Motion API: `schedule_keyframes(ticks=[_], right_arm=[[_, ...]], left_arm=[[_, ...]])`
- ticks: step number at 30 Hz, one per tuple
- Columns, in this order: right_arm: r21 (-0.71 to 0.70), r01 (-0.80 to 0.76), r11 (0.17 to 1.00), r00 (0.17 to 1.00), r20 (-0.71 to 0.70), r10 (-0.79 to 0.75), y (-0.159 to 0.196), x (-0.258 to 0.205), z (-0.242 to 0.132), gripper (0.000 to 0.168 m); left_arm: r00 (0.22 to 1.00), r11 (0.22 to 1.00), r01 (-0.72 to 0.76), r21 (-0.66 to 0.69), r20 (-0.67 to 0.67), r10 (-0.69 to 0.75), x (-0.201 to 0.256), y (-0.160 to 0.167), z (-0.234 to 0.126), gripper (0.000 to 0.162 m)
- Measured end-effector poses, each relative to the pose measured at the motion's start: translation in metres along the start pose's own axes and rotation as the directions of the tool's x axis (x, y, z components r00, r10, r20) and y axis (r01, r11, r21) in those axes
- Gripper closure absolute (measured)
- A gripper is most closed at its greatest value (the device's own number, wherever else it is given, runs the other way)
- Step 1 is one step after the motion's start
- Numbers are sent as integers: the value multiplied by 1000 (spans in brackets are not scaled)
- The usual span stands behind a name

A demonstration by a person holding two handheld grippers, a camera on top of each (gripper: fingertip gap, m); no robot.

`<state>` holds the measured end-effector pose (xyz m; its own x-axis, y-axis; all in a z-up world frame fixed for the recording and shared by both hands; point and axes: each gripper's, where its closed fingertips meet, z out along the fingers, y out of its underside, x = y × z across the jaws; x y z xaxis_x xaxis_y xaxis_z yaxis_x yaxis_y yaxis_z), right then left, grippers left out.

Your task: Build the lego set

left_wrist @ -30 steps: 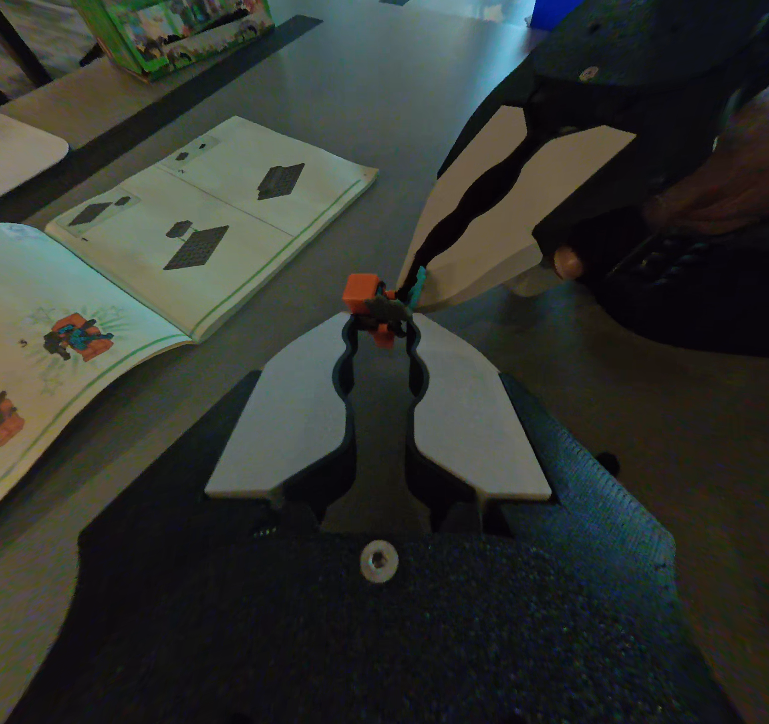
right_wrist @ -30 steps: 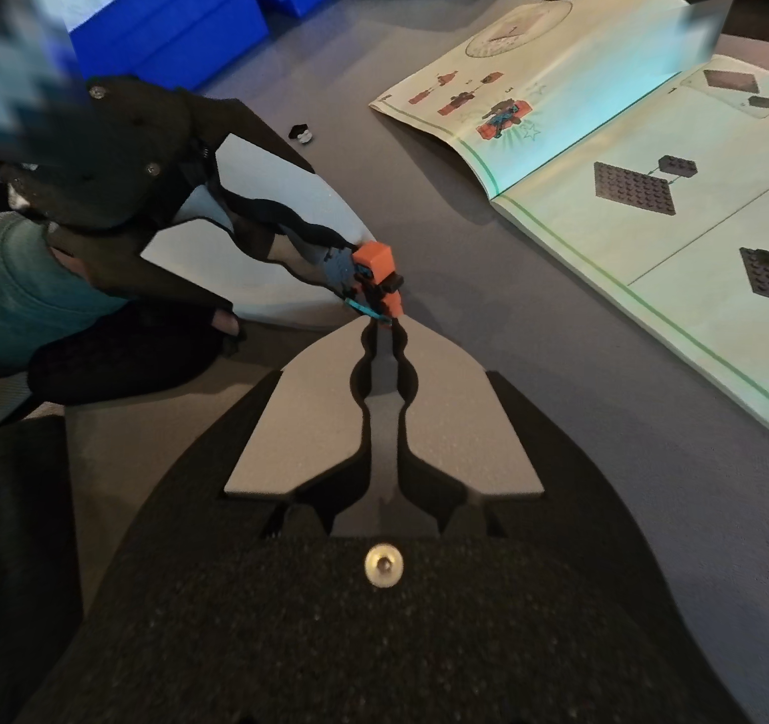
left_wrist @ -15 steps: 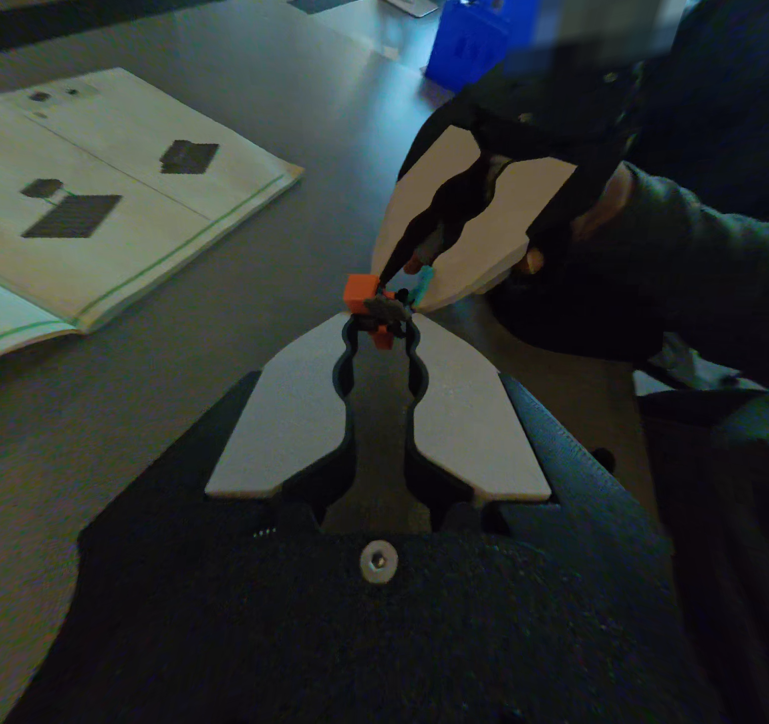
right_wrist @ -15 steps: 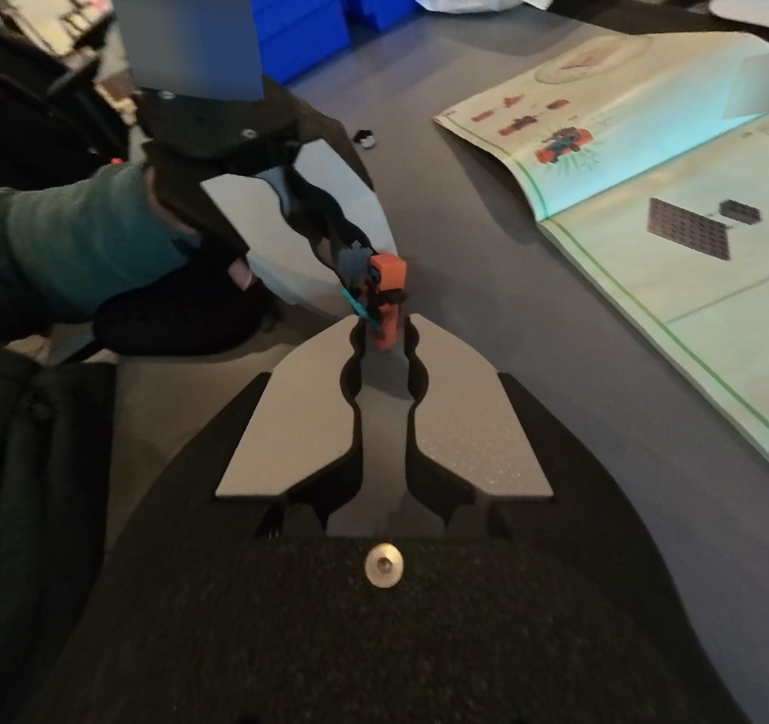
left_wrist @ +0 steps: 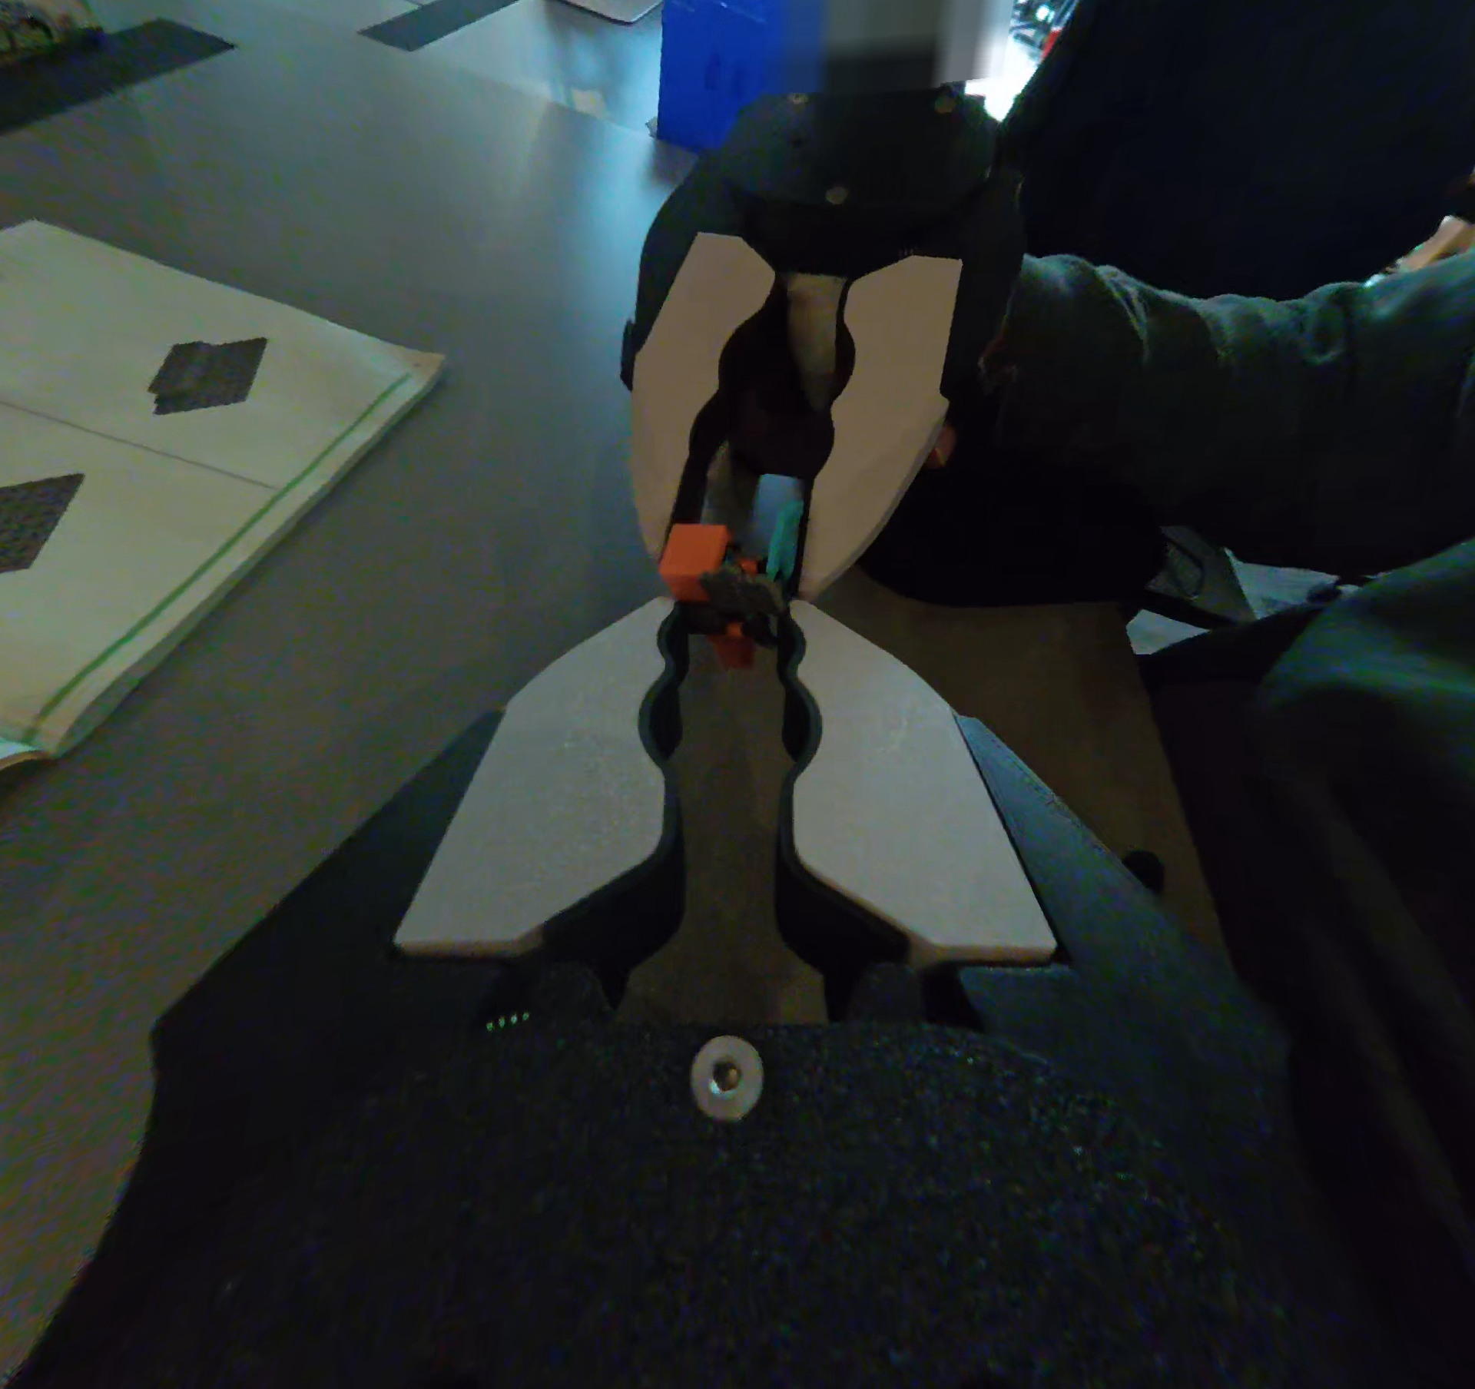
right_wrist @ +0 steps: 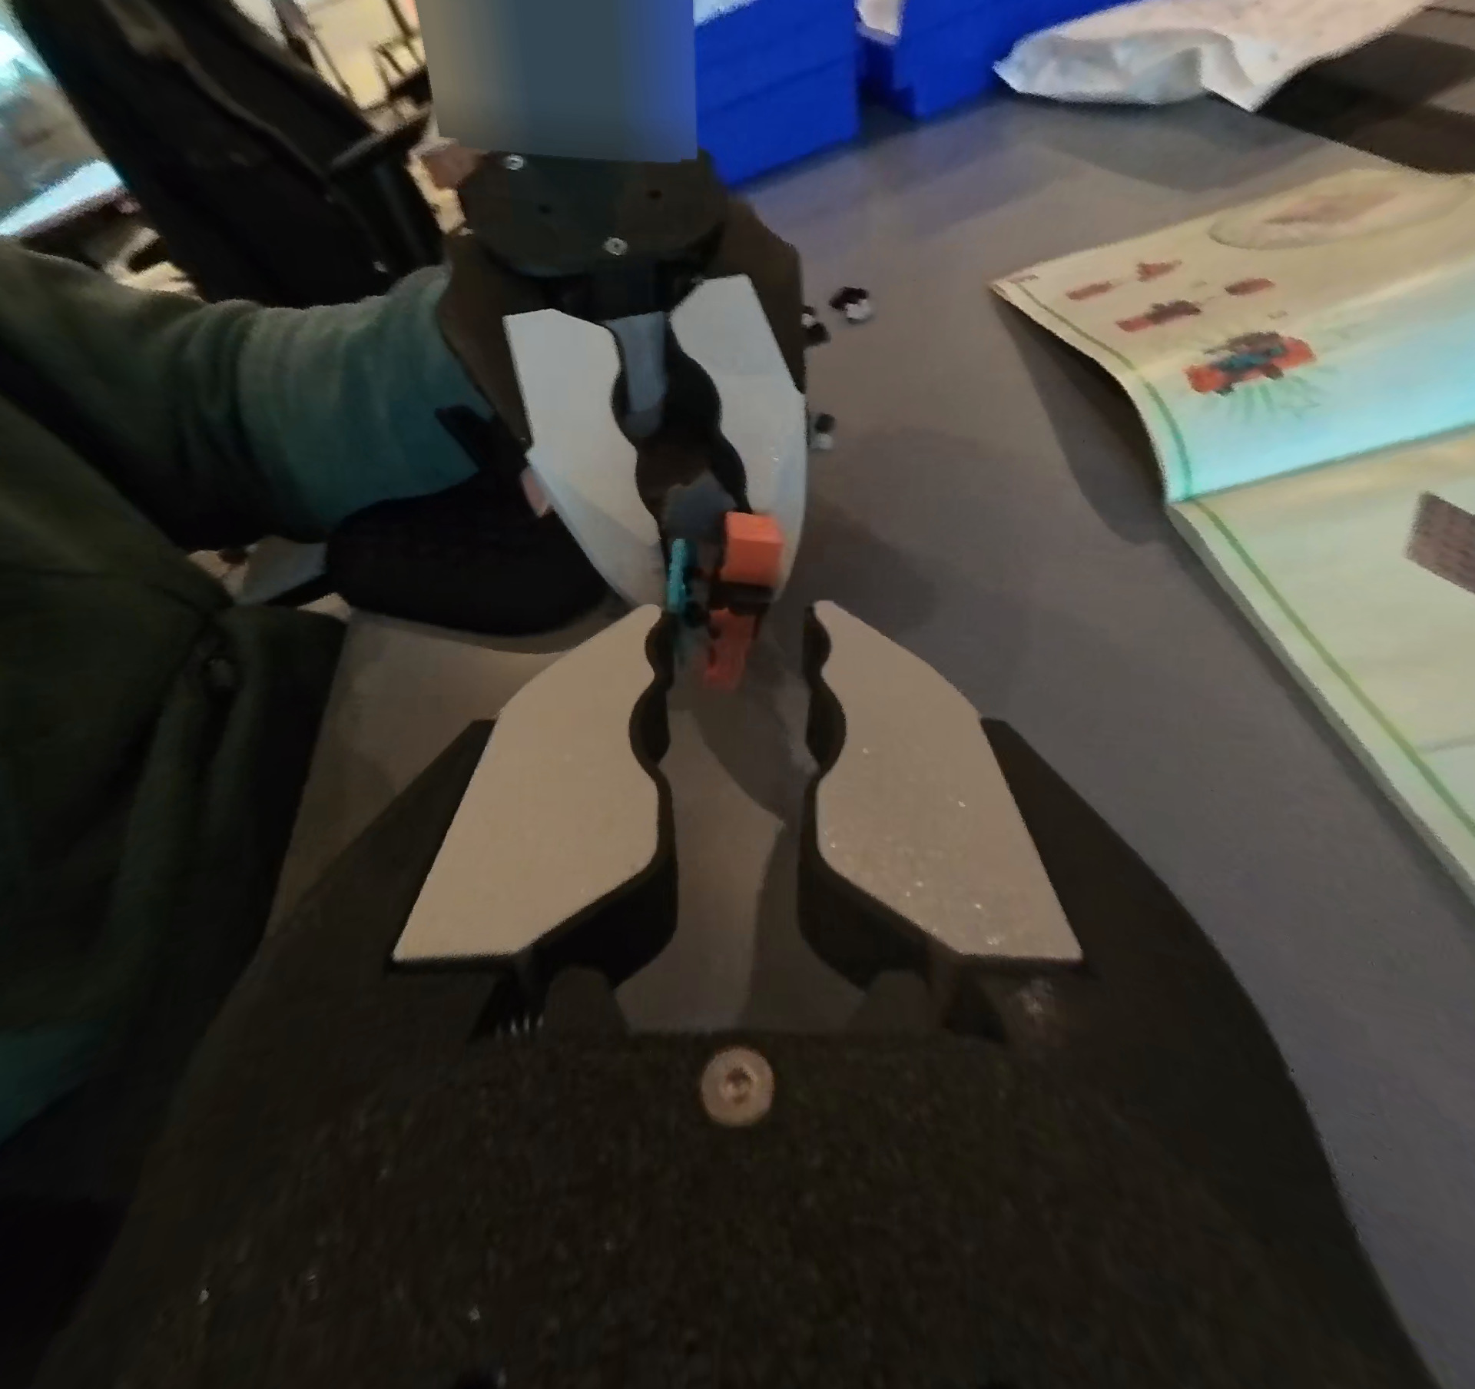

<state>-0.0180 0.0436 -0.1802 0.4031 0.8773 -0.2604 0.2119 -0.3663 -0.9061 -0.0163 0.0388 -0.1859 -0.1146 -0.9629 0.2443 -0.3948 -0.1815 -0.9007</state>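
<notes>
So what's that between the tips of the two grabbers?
A small lego figure, orange and dark with a teal piece, held above the table. The left gripper clamps it; the right gripper looks open around it. Both views show it.

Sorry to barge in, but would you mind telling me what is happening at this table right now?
A person is building a lego set with a handheld claw in each hand. The left claw is shut on a small orange, grey and teal lego assembly, held above the grey table. The right claw stands open, its tips on either side of the assembly, though whether they touch it is unclear. An open instruction booklet lies beside them.
</notes>
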Motion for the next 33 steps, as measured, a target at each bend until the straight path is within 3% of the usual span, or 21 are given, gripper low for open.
schedule_keyframes(ticks=[4, 33], right_arm=[[14, 26, 1000, 999, 24, -27, -2, -6, 2, 146], [76, 48, 996, 998, 33, -50, -8, -16, 2, 151]], left_arm=[[1000, 1000, -23, -6, -4, 23, 2, 0, -2, 140], [998, 999, -34, 39, -47, 36, 13, -7, -9, 141]])
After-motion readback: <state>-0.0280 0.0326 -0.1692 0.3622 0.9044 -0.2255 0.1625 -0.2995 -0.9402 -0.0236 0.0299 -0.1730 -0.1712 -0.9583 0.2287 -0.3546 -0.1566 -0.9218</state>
